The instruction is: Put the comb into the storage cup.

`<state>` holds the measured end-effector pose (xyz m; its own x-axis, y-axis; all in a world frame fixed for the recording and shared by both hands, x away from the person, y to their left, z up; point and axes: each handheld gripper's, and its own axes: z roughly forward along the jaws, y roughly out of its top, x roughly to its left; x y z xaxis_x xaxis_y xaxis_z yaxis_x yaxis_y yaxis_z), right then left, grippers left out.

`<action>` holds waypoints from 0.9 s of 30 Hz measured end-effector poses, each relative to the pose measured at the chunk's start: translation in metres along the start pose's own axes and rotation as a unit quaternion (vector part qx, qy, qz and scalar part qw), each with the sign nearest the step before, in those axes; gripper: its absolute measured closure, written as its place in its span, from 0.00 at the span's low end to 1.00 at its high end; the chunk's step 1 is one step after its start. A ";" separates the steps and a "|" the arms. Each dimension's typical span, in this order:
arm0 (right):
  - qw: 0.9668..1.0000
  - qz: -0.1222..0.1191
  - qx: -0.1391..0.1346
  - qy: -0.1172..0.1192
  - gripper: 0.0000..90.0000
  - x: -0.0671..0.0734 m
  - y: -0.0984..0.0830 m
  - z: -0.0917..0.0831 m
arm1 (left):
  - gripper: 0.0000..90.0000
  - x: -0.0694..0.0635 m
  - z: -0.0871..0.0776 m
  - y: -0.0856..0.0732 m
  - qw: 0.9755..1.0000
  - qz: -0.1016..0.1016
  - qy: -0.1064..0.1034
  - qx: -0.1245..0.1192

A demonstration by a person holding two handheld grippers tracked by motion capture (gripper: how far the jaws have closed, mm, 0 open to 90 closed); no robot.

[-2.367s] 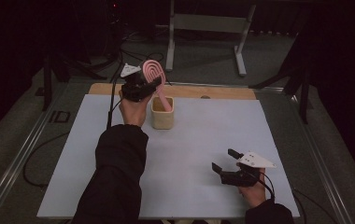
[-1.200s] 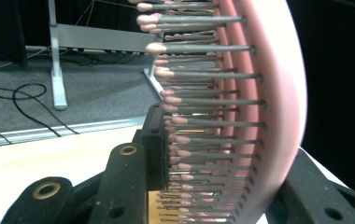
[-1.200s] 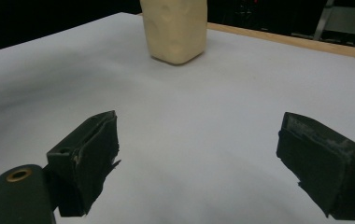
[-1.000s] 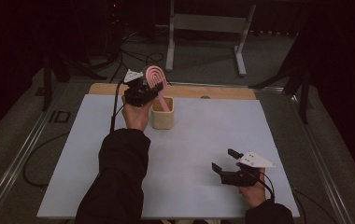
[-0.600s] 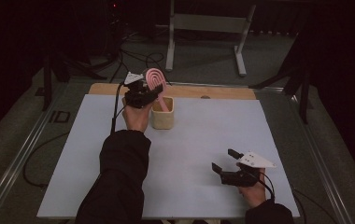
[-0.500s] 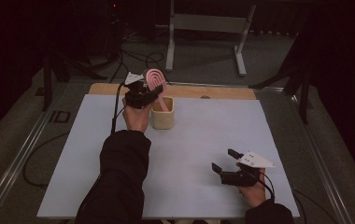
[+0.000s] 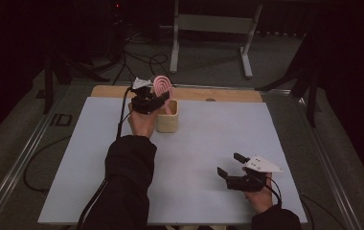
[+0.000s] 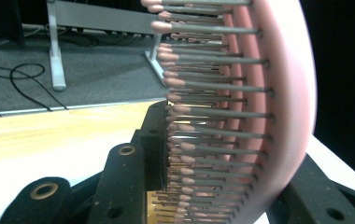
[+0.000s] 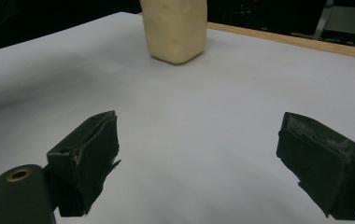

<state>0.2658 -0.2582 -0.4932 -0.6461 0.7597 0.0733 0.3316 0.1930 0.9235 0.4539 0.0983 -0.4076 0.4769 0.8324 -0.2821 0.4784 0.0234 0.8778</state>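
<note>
A pink hairbrush (image 7: 162, 86) with grey bristles (image 8: 213, 112) is clamped in my left gripper (image 7: 155, 99), which is shut on its head. The brush stands upright with its handle reaching down into a cream cup (image 7: 166, 121) at the far middle of the white table. In the left gripper view the pink back (image 8: 283, 107) curves up on the right and the black jaws press on both sides. My right gripper (image 7: 229, 165) rests low near the table's front right, open, nothing between its fingers (image 9: 87, 154). The cup (image 9: 175, 28) stands far ahead of it.
The white table sheet (image 7: 218, 134) has a wooden strip (image 7: 218, 94) along its far edge. Behind it stand a metal frame (image 7: 209, 28) and loose cables (image 7: 142, 62) on the grey floor. A black cable (image 7: 120, 120) trails from my left gripper.
The left gripper has lowered the brush slightly toward the cup and shifted a little right. The right gripper has stayed where it was.
</note>
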 end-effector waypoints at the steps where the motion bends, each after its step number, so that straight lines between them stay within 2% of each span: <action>1: 1.000 0.000 0.000 0.000 0.14 0.000 0.000 0.000 | 0.70 0.000 0.001 -0.001 1.000 0.000 0.000 0.002; 9: 1.000 0.000 0.001 -0.001 0.14 0.000 0.000 0.000 | 0.68 0.001 0.008 -0.008 1.000 -0.002 -0.006 0.020; 15: 1.000 0.001 0.002 -0.001 0.14 0.000 -0.001 0.000 | 0.66 0.002 0.008 -0.007 1.000 -0.004 -0.011 0.022; 18: 1.000 0.002 0.001 -0.002 0.14 0.000 -0.001 0.000 | 0.57 0.005 0.006 -0.005 1.000 -0.011 -0.004 0.021; 22: 1.000 0.002 0.002 -0.001 0.14 0.000 -0.001 0.000 | 0.45 0.009 0.003 -0.003 0.999 -0.006 0.015 0.030; 27: 1.000 0.001 0.002 -0.001 0.14 0.000 -0.001 0.000 | 0.34 0.012 -0.001 -0.002 0.999 -0.007 0.035 0.027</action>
<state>0.2658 -0.2583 -0.4940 -0.6436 0.7617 0.0743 0.3356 0.1937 0.9219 0.4578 0.1088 -0.4124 0.4184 0.8685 -0.2657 0.5249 0.0076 0.8512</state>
